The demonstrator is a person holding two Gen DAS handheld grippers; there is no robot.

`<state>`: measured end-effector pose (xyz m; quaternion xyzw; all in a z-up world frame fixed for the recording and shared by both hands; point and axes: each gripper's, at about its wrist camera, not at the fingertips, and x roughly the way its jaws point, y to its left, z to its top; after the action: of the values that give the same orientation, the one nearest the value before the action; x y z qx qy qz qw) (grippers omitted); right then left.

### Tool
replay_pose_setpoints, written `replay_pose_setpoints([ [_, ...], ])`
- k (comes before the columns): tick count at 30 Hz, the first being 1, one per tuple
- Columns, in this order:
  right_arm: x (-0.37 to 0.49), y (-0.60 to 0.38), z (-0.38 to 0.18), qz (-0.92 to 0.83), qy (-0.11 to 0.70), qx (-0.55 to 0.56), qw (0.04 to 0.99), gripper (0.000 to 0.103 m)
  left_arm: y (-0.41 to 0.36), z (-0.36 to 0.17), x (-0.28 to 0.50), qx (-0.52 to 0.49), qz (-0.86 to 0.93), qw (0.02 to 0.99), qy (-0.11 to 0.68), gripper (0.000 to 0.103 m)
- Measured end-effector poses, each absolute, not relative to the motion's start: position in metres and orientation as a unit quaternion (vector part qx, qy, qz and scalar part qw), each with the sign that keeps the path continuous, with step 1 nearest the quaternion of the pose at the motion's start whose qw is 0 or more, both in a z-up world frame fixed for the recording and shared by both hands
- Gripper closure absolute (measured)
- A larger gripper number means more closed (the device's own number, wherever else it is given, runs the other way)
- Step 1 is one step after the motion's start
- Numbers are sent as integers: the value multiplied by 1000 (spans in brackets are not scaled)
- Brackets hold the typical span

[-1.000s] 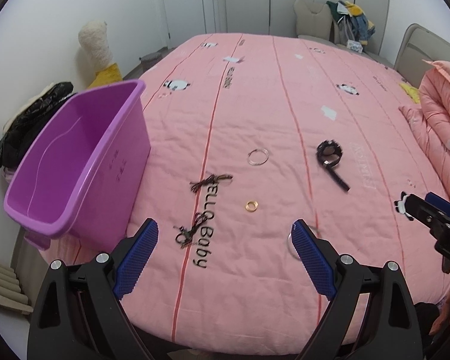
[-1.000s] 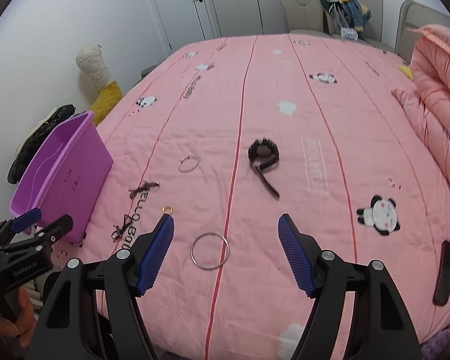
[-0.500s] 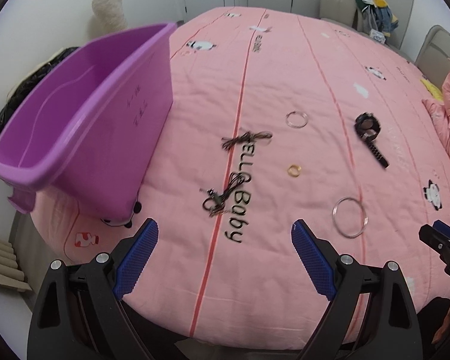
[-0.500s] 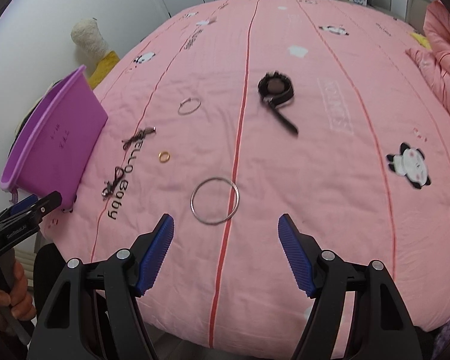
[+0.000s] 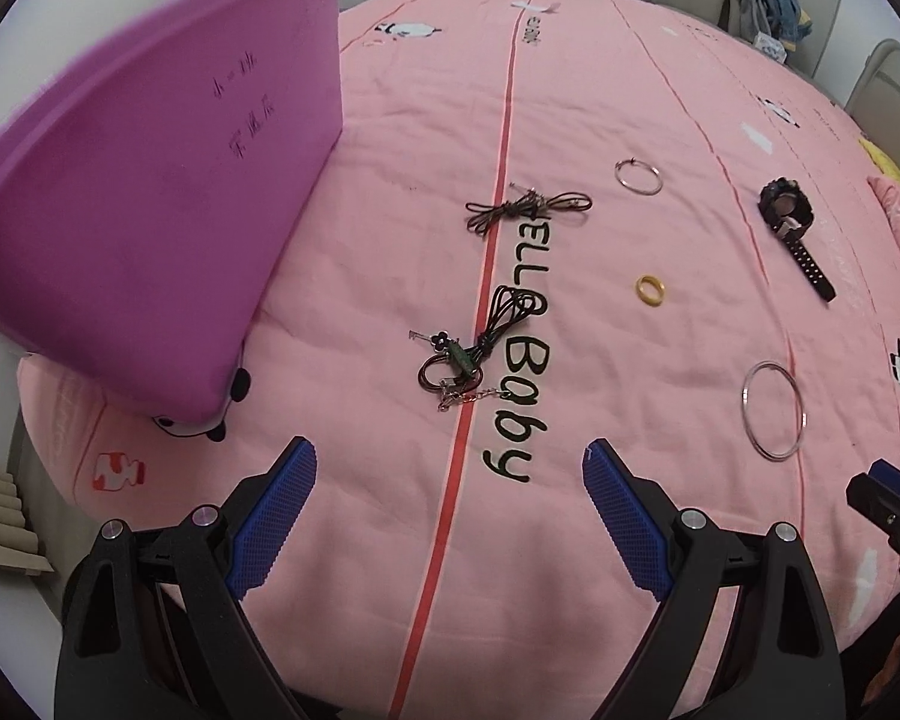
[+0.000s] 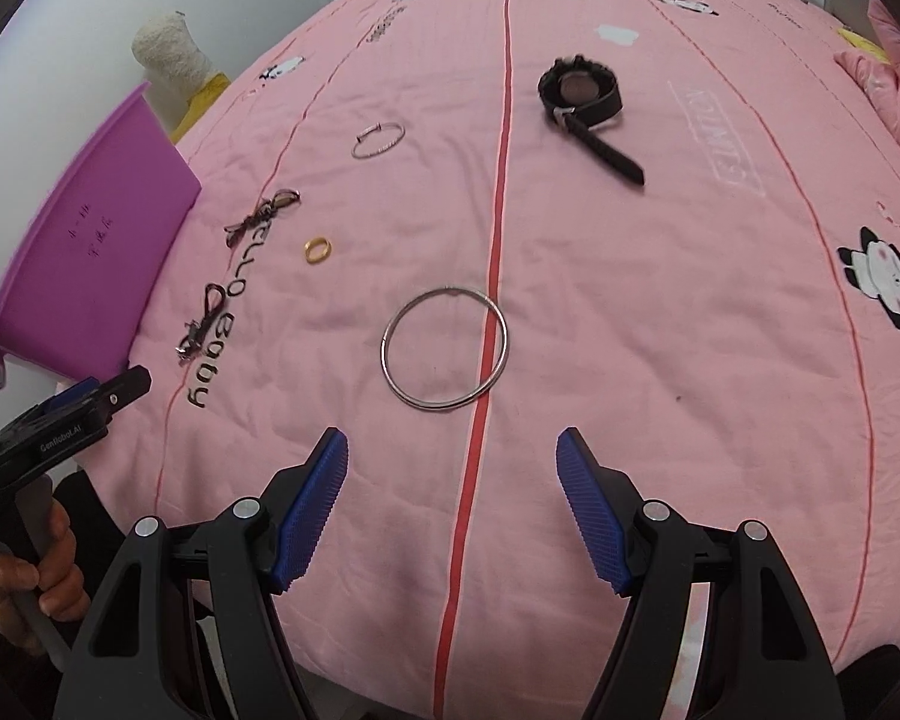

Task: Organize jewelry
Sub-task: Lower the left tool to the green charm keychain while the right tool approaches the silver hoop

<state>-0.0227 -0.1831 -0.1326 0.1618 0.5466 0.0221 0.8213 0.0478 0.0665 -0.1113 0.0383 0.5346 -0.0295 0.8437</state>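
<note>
Both hand-held grippers have dropped toward the bed since the earlier frames; jewelry now looms larger.

Left hand-held gripper (image 5: pixel 449 468): jaws apart, empty, pitched steeply down; corded necklace (image 5: pixel 471 348) at 12 o'clock, purple bin (image 5: pixel 150 192) at 10 o'clock.

Right hand-held gripper (image 6: pixel 452 457): jaws apart, empty, same steep pitch; large silver bangle (image 6: pixel 444 347) at 12 o'clock, just ahead of the tips.

Also on bed (image 6: pixel 690 312): gold ring (image 6: pixel 318 249), small bangle (image 6: pixel 379 140), black watch (image 6: pixel 585 99), second cord (image 5: pixel 525 210).

Handling, by judgement: straddle one side of the bangle's wire and pinch across it; gather the necklace at its bunched knot.
</note>
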Motion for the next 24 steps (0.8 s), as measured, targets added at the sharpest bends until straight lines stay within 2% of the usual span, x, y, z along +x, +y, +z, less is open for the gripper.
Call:
replay_pose_setpoints([
  [24, 25, -165, -183, 25, 569, 135, 811, 34, 64, -165, 90, 45, -25, 831, 553, 14],
])
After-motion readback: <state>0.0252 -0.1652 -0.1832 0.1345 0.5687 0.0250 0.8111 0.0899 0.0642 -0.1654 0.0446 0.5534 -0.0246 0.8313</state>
